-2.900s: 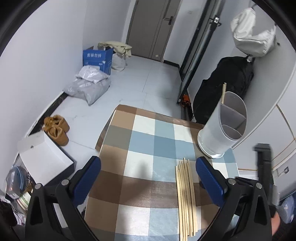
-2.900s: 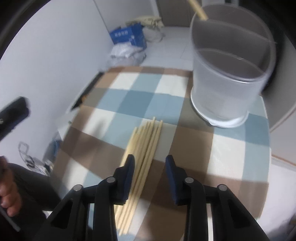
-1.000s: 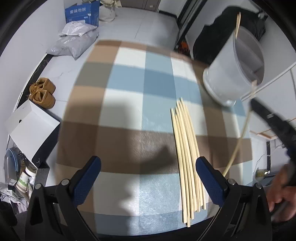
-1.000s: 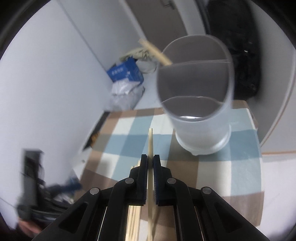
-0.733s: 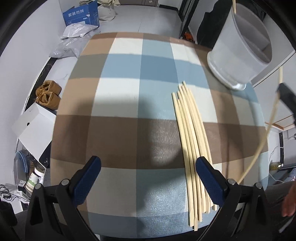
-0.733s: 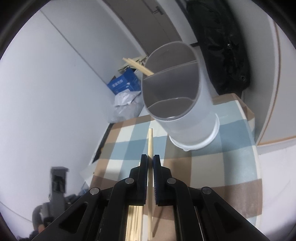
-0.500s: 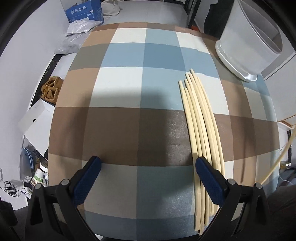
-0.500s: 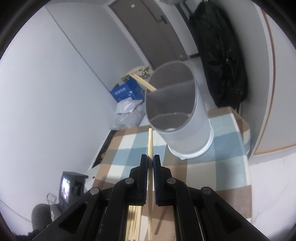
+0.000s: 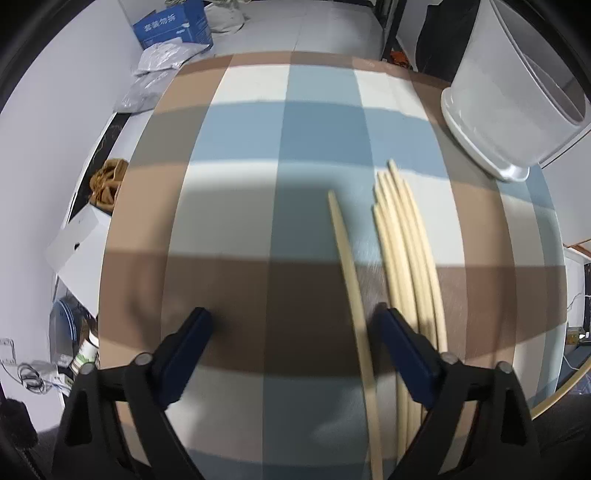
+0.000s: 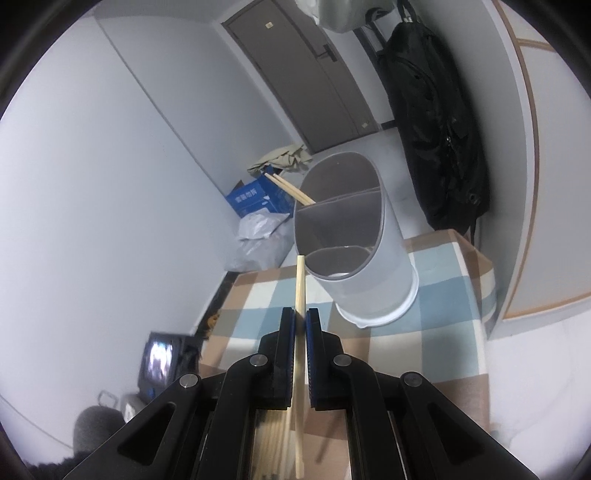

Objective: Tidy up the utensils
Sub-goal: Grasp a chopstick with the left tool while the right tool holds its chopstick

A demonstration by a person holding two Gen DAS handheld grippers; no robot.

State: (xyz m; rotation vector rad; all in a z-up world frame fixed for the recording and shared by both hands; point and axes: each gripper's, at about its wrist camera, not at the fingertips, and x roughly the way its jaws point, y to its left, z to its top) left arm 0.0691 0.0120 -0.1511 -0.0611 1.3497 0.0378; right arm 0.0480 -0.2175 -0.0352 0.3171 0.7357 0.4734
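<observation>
Pointing down at the checked tablecloth (image 9: 236, 177), my left gripper (image 9: 291, 319) has its jaws closing. One pale wooden chopstick (image 9: 351, 280) lies between them, apart from the bundle (image 9: 406, 251); the pads do not press on it. The right finger (image 9: 391, 325) stands between this chopstick and the bundle. My right gripper (image 10: 300, 314) is shut on a single chopstick (image 10: 301, 284), held above the table with its tip near the rim of the grey divided holder (image 10: 354, 251). Two chopsticks (image 10: 291, 190) lean out of the holder's far compartment. The holder (image 9: 509, 92) stands at the table's far right.
The table's edge runs close on the left and near side. On the floor beyond are a blue box (image 9: 173, 26), grey bags (image 9: 155, 62), a white box (image 9: 81, 240) and brown slippers (image 9: 107, 181). A black bag (image 10: 436, 122) hangs by the door (image 10: 306, 74).
My left gripper has sunk closer to the table and its jaws have narrowed. One chopstick now lies apart from the bundle, between them. My right gripper has lifted its chopstick towards the holder.
</observation>
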